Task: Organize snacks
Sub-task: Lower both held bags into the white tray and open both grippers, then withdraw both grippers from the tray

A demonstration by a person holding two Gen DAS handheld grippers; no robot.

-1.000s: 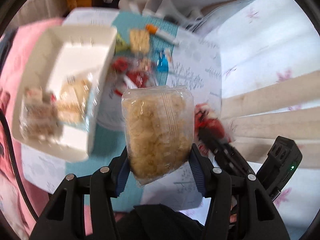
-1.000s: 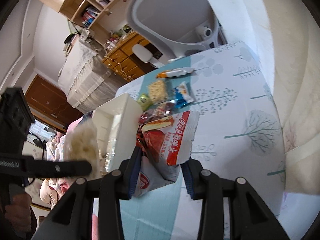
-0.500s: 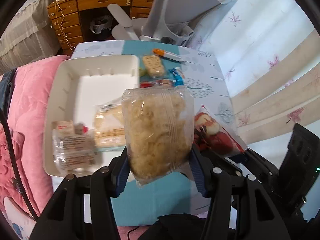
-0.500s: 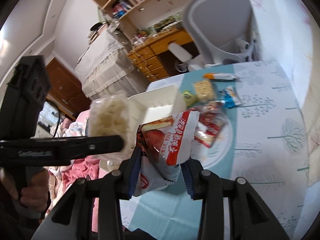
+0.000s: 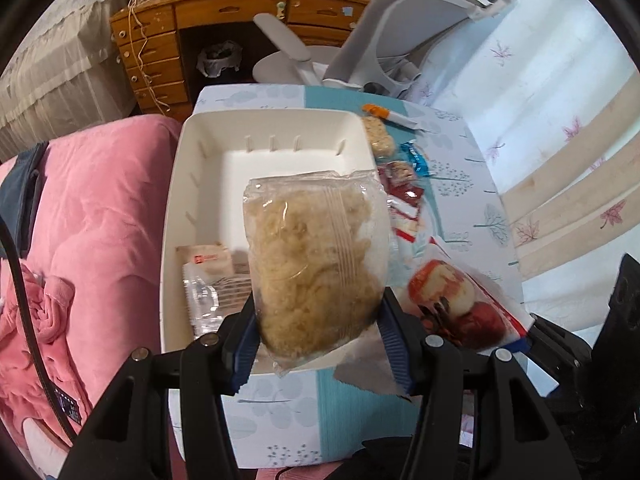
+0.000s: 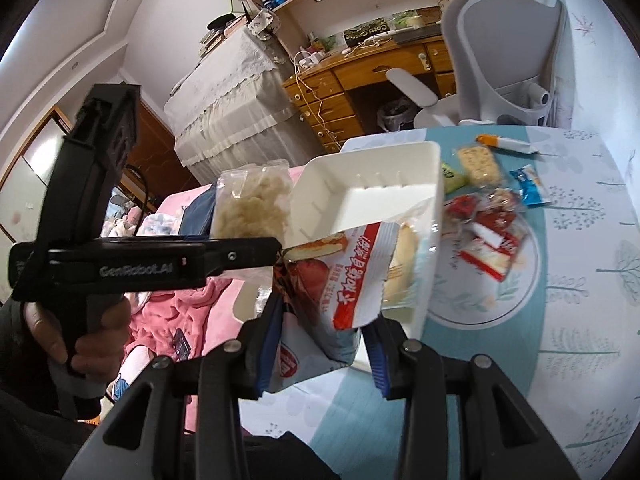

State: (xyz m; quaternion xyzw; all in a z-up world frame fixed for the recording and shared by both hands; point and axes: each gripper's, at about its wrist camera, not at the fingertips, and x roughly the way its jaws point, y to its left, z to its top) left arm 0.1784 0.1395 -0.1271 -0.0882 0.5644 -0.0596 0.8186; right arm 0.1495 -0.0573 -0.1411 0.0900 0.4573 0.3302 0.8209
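left gripper [image 5: 318, 344] clamps clear noodle bag [image 5: 316, 264] | above white bin [image 5: 176, 184]; wrapped snacks [image 5: 208, 280] inside

A: Left wrist view looks steeply down over its own fingers, close above the white bin [image 5: 272, 132].

B: Right wrist view sits lower, beside it, angled shallower toward the desk [image 6: 372, 72]. Both share bin, table [image 5: 460, 184], grey chair [image 6: 508, 56].
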